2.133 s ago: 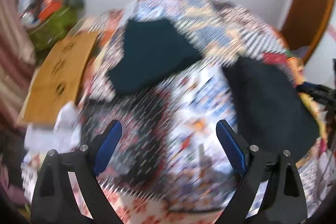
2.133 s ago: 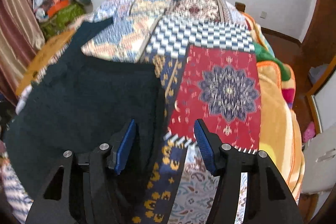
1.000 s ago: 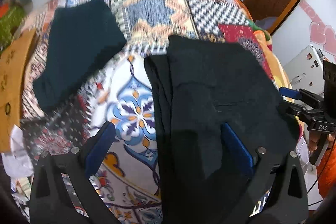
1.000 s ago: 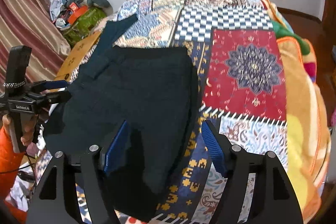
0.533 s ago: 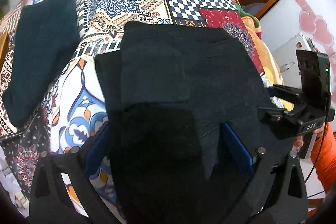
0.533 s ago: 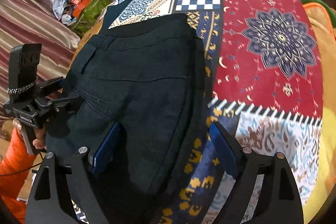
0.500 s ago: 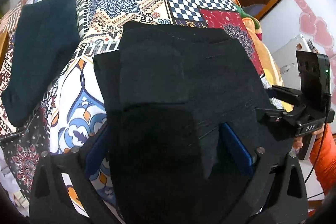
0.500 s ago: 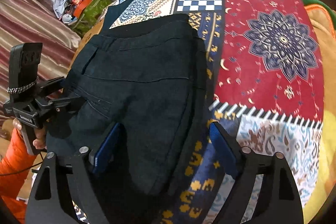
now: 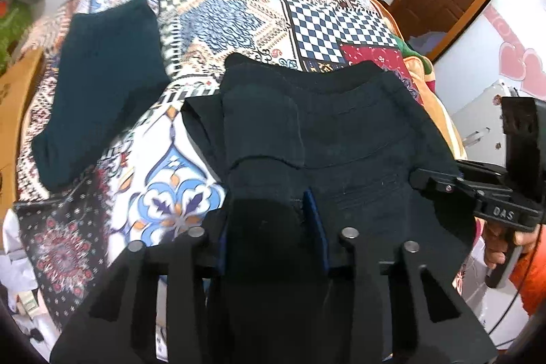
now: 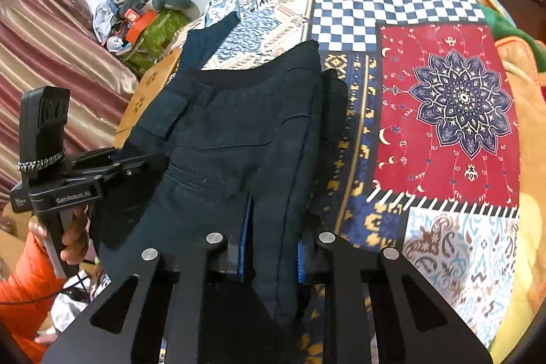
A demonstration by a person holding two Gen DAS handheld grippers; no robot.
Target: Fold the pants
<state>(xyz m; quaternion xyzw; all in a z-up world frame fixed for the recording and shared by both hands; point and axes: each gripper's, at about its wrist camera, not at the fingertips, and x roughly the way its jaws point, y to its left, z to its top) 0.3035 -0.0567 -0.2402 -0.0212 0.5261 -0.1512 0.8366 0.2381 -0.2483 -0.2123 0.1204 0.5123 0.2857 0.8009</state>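
A second dark, folded garment (image 9: 102,84) lies flat at the left on the patchwork bedspread (image 9: 239,5), apart from the work. Beside it, near the bed's front edge, the black pants (image 9: 324,132) lie folded into a thick stack, waistband toward the far side. The left claw (image 9: 273,227) has just been closing and now pinches the near left edge of the pants, the cloth bunched between its blue pads. The right claw (image 10: 271,248) has likewise just been closing and clamps the near right edge of the pants (image 10: 232,132), a fold of fabric pressed between its pads. At the far right the bedspread's red panel (image 10: 450,111) lies bare. An orange sleeve (image 10: 20,282) shows behind the left claw's handle.
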